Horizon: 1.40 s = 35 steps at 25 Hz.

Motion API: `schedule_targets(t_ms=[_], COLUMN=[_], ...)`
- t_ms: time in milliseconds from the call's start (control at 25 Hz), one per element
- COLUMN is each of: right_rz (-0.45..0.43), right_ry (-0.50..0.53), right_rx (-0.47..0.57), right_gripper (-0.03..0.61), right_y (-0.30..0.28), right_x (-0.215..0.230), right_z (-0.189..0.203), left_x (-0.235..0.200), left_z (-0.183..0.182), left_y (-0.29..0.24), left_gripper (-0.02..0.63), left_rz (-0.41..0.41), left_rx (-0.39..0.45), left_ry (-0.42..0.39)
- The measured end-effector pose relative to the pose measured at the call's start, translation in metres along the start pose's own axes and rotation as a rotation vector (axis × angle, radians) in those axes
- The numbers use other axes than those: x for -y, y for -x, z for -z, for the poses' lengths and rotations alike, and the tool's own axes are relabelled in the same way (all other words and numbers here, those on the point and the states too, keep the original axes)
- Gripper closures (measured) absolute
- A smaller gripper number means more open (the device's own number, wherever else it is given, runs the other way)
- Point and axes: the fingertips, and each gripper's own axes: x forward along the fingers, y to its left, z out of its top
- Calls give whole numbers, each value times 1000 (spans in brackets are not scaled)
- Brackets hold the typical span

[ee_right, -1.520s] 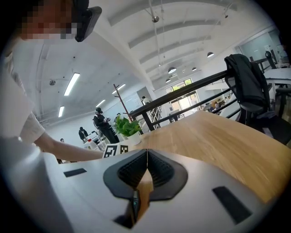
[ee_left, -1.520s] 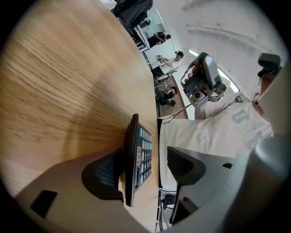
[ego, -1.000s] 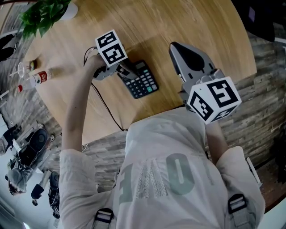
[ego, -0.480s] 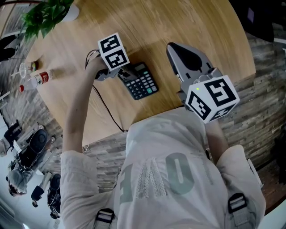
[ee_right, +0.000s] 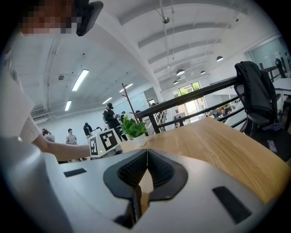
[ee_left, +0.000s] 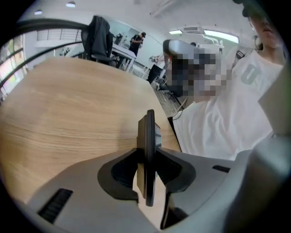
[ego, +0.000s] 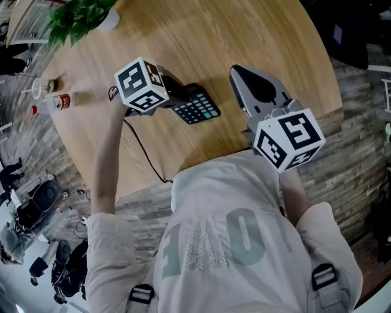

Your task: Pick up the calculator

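Observation:
A black calculator with teal keys hangs tilted just above the round wooden table. My left gripper is shut on its left end. Its jaws have just been closing on the calculator. In the left gripper view the calculator stands edge-on, pinched between the two grey pads. My right gripper hovers to the right of the calculator, apart from it. It is shut with nothing in it, and its pads meet in the right gripper view.
A potted green plant stands at the table's far left edge, with a small bottle nearer. A black cable runs from the left gripper across the table towards me. Bags and gear lie on the floor at left.
My left gripper has risen and rolled, lifting the calculator off the table and tilting it. Its marker cube has shifted left. The right gripper has hardly moved.

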Motion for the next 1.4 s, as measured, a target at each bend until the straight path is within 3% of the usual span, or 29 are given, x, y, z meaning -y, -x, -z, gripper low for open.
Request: schedule_targets(t_ms=[120, 440, 720, 880, 1040, 1240, 1400], right_rz=[-11, -73, -98, -111, -118, -83, -74], right_ry=[33, 99, 153, 124, 139, 206, 234], right_rx=[18, 79, 174, 196, 273, 383, 400], right_gripper=[560, 560, 560, 560, 560, 558, 558], right_y=[3, 26, 33, 29, 25, 29, 29], right_x=[-8, -42, -71, -84, -99, -112, -118], right_z=[-11, -27, -40, -41, -51, -64, -64], left_x=[-8, 20, 79, 126, 157, 174, 180], left_z=[-16, -49, -44, -35, -11, 1, 8], left_y=[36, 134, 234, 264, 267, 263, 268], left_gripper=[497, 497, 497, 497, 497, 497, 497], left_rz=[-211, -781, -1382, -1570, -1798, -1863, -1892], left_rx=[103, 491, 899, 1116, 1247, 1276, 1272], left_ry=[-28, -51, 85, 120, 226, 242, 239])
